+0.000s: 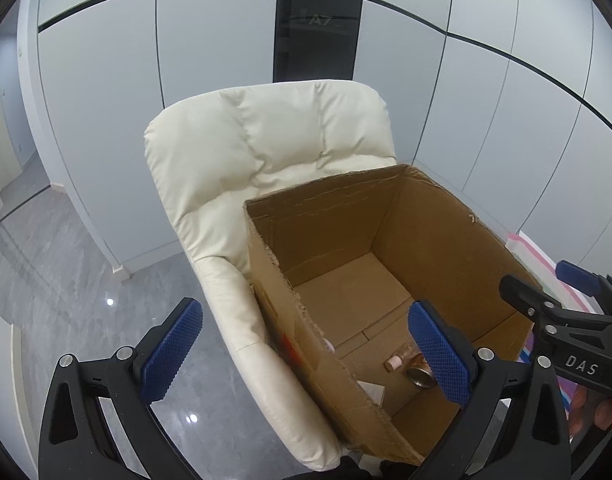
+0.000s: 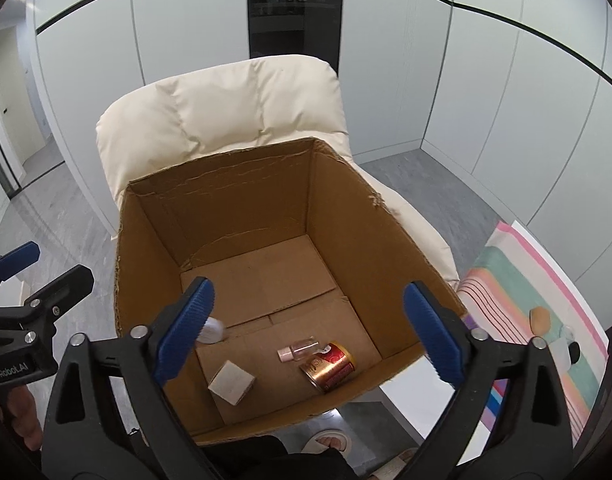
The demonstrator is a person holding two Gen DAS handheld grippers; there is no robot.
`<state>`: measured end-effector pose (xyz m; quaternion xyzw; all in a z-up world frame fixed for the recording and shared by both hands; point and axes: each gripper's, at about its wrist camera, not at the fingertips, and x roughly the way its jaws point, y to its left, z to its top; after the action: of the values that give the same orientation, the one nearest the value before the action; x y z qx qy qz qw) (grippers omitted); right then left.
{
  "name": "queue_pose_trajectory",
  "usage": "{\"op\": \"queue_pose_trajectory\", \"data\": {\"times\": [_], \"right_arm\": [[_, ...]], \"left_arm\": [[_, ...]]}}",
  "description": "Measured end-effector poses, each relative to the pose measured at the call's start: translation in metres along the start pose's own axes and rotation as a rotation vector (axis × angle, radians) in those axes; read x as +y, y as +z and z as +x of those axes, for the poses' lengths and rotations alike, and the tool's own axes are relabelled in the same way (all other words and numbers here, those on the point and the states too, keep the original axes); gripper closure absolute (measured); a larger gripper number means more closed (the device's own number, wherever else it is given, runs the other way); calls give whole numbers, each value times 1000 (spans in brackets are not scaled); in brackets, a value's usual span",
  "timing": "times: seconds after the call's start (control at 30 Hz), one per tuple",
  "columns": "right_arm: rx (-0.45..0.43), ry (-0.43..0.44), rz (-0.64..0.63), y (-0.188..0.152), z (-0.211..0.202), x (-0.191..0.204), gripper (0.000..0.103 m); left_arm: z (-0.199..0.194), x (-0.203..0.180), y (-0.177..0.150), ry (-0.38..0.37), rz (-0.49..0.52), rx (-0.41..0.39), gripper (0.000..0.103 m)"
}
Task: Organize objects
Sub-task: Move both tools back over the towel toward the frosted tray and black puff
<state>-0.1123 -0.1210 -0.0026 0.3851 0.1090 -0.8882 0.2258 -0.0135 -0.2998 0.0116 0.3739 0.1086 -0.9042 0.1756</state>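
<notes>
An open cardboard box [image 2: 242, 184] [image 1: 346, 200] stands on a cream armchair. On its floor lie a red and gold can [image 2: 332, 366], a small clear bottle with a pink cap [image 2: 298, 349], a small white carton [image 2: 231, 383] and a white round object [image 2: 212, 330]. In the left wrist view the can [image 1: 420, 376] and the bottle [image 1: 398, 362] show partly. My right gripper [image 2: 306, 320] is open and empty above the box's near edge. My left gripper [image 1: 302, 344] is open and empty over the box's left wall.
The cream armchair [image 2: 226, 100] [image 1: 258, 140] backs onto white wall panels. A striped pastel cloth [image 2: 518, 292] lies on a surface at the right, with a brown round thing [image 2: 540, 318] and a white item [image 2: 562, 350]. Grey glossy floor [image 1: 66, 280] lies left. Sandalled feet [image 2: 330, 442] show below.
</notes>
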Motion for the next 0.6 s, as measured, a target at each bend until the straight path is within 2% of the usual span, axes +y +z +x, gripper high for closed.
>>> {"op": "queue_pose_trajectory", "data": {"times": [0.3, 0.6], "right_arm": [[5, -32, 80, -6, -5, -39, 0], [8, -86, 138, -17, -16, -81, 0]], "left_arm": [[7, -28, 3, -18, 32, 7, 0], [12, -73, 4, -66, 84, 14, 0]]}}
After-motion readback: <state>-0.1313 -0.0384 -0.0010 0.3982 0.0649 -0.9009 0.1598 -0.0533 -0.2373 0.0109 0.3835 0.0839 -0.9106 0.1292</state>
